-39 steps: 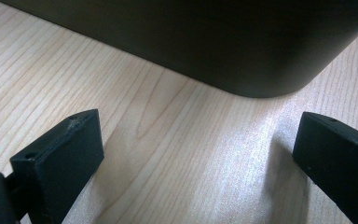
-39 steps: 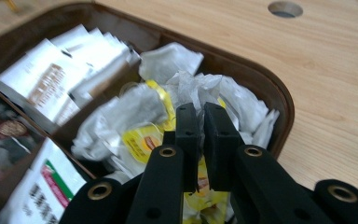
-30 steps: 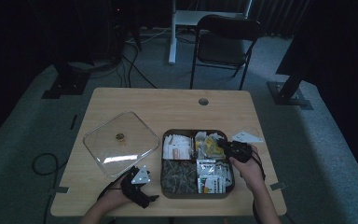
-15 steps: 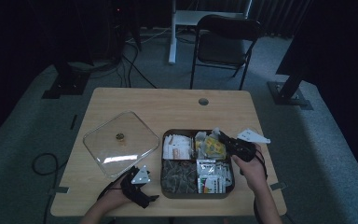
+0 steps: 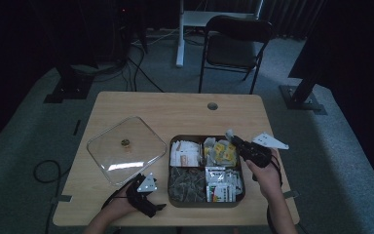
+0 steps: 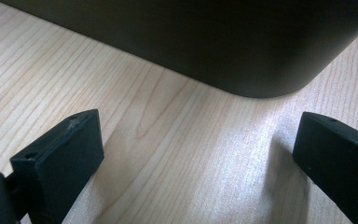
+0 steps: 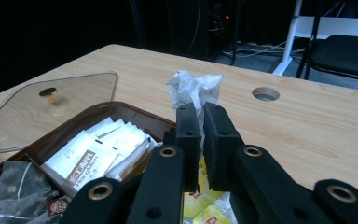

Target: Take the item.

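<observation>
On the wooden surface [image 5: 185,109] sits a brown divided tray [image 5: 206,202] of sachets. Above its far right corner, the right gripper [image 5: 232,138] is clenched on a crumpled white packet [image 7: 194,88]; the left gripper [image 6: 193,154] rests released beside the tray.

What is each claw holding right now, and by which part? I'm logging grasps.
The right claw pinches a crumpled white paper packet by its lower end, above the dark compartment tray. The left claw holds nothing.

Around my table
A clear lid [image 5: 125,148] with a small knob lies flat on my wooden table [image 5: 175,109]; behind it a dark folding chair [image 5: 236,41] stands on grey carpet.
</observation>
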The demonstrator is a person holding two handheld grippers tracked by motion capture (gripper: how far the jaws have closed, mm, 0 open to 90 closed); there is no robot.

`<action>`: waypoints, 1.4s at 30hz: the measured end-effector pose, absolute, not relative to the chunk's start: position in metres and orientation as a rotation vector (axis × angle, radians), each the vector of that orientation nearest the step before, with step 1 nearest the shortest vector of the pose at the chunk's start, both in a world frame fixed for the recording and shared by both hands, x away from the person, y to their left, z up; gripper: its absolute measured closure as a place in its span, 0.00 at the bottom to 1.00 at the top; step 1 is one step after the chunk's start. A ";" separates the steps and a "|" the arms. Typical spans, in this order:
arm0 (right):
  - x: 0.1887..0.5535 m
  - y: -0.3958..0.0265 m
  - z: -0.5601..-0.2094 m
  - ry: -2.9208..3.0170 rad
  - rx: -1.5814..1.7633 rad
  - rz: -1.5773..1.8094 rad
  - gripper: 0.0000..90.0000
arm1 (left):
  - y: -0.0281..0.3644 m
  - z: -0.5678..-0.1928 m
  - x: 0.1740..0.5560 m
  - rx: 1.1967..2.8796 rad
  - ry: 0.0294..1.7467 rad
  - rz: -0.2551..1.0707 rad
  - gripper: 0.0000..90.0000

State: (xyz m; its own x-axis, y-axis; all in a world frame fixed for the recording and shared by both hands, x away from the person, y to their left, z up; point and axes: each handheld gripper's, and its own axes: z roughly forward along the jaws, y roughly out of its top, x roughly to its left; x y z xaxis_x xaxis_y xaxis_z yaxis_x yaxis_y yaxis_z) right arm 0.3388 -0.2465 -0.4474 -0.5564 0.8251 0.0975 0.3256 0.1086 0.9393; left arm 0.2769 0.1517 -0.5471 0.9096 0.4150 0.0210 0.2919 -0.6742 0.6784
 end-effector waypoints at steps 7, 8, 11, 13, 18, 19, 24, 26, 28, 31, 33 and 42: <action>0.338 -0.256 -0.441 1.916 1.125 1.441 0.95 | 0.152 -0.547 0.277 2.354 0.502 0.224 0.02; 0.338 -0.257 -0.440 1.911 1.128 1.439 0.95 | 0.152 -0.547 0.277 2.354 0.502 0.224 0.02; 0.338 -0.264 -0.438 1.896 1.143 1.439 0.95 | 0.152 -0.547 0.277 2.353 0.503 0.224 0.02; 0.338 -0.266 -0.437 1.892 1.147 1.436 0.95 | 0.152 -0.547 0.277 2.354 0.503 0.224 0.02; 0.338 -0.280 -0.434 1.864 1.169 1.433 0.95 | 0.152 -0.547 0.277 2.354 0.504 0.225 0.02; 0.338 -0.282 -0.434 1.860 1.172 1.431 0.95 | 0.152 -0.547 0.277 2.354 0.504 0.225 0.02; 0.338 -0.293 -0.432 1.838 1.191 1.419 0.95 | 0.152 -0.547 0.277 2.352 0.506 0.225 0.02; 0.338 -0.298 -0.432 1.823 1.195 1.423 0.95 | 0.152 -0.547 0.277 2.352 0.506 0.225 0.02; 0.339 -0.300 -0.432 1.820 1.199 1.417 0.95 | 0.152 -0.547 0.277 2.352 0.506 0.225 0.02; 0.341 -0.306 -0.432 1.806 1.215 1.413 0.95 | 0.152 -0.547 0.277 2.353 0.506 0.225 0.02; 0.342 -0.310 -0.433 1.797 1.226 1.409 0.95 | 0.152 -0.547 0.277 2.353 0.505 0.225 0.02; 0.348 -0.328 -0.434 1.772 1.275 1.375 0.95 | 0.152 -0.547 0.277 2.354 0.504 0.225 0.02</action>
